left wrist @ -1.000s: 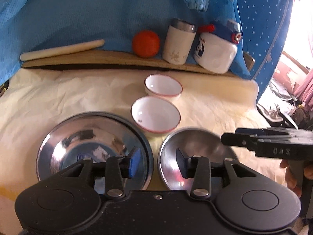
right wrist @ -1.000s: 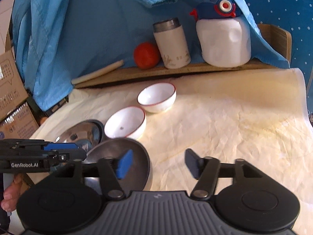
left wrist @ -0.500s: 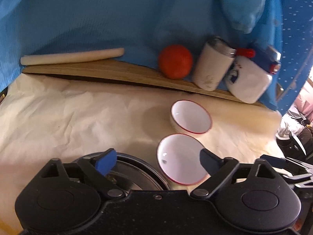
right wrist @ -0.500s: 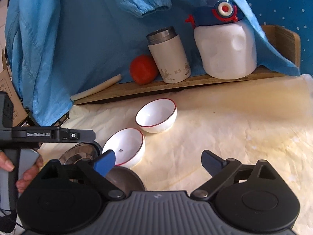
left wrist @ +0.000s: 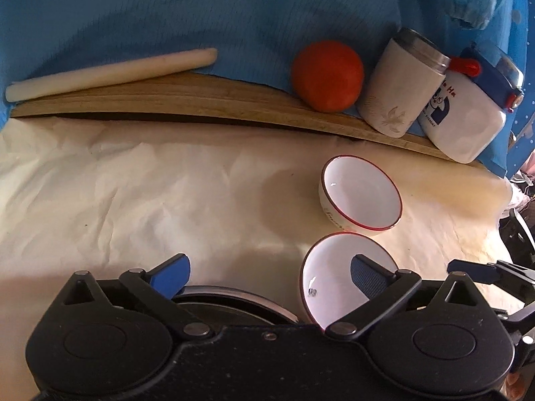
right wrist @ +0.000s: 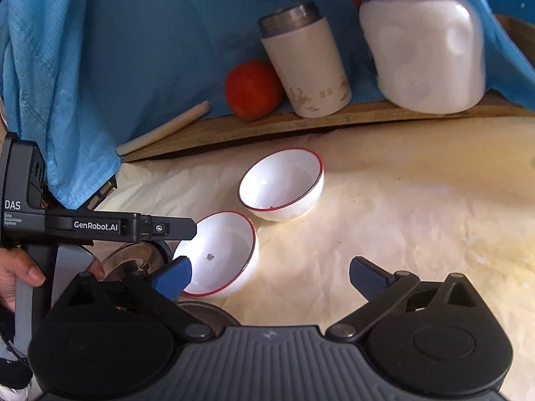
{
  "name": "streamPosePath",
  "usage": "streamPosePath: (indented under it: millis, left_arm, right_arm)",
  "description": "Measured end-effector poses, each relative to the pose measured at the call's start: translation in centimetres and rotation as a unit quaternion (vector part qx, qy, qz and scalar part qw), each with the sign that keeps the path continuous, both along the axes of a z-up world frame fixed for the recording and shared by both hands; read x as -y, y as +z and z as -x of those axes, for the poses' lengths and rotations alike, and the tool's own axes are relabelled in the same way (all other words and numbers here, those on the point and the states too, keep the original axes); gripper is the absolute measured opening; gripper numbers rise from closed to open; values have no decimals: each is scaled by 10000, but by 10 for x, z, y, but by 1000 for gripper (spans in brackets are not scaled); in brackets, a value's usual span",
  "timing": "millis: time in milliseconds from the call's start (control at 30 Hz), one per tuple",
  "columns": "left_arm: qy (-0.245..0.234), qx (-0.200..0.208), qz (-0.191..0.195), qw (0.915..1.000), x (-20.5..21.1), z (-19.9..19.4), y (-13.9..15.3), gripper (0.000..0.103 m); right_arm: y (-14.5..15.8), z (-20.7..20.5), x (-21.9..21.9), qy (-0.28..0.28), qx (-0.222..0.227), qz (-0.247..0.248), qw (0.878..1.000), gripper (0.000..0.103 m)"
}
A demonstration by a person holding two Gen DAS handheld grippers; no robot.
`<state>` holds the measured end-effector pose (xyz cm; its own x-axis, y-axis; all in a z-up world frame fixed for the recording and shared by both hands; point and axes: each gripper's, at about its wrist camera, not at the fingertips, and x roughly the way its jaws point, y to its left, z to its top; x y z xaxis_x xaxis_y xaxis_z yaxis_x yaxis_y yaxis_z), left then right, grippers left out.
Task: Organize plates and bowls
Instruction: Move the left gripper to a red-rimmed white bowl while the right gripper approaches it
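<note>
With both claws spread and nothing between them, here is how the views read.

Left wrist, claw: the left claw [left wrist: 269, 272] was opening, jaws wide, gripping nothing.
Left wrist, bowls: the near bowl [left wrist: 334, 277] lay ahead and to the right, its white inside behind the right finger [left wrist: 369, 275]; the far bowl [left wrist: 362, 197] sat just beyond it on the cream surface [left wrist: 133, 200].
Left wrist, plate: a steel plate [left wrist: 234, 295] peeked out right under the claw body.
Right wrist, claw: the right claw [right wrist: 269, 275] was opening too, released and empty.
Right wrist, bowls: the near bowl [right wrist: 219, 254] lay ahead-left, by the left finger [right wrist: 174, 275]; the far bowl [right wrist: 282, 183] lay further on.
Right wrist, other claw: the left claw [right wrist: 100, 225] hung over the steel plate [right wrist: 133, 259], beside the near bowl.
Judgement: the near bowl looked within reach of either hand.
</note>
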<state>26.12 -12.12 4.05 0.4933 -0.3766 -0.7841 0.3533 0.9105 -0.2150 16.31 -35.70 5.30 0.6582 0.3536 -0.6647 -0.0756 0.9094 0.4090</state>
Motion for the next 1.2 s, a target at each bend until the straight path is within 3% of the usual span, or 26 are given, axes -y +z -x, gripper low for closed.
streamPosePath:
  millis: [333,500,633,800,1067,1200]
  left_arm:
    - [-183,-306,-7,9994,5,-13,-3,102]
    - [-358,-369,-194,9985,9,-17,-6,102]
    - [-477,-501,-258,9973,9,-21,-8,95]
    - [-493,-612,-225,9967,6,-25,-8,86]
    - [-613,-678,-106,9958,5,-25,-3,72]
    - [-684,-729,-100,9949,9,-26,-3,59]
  right_arm:
    - [-7,-23,-17,94,-530,-104,9985,102]
    - [-13,-31,-24,109,-776,-45,9969,102]
    - [-14,-38,-25,54,-937,-166,9955,100]
    - [-9,-42,-23,38,-977,-146,9951,87]
    - [-13,-44,-26,239,-1105,-437,9926,76]
    - [-16,-48,-31,246,-1237,-461,9909,69]
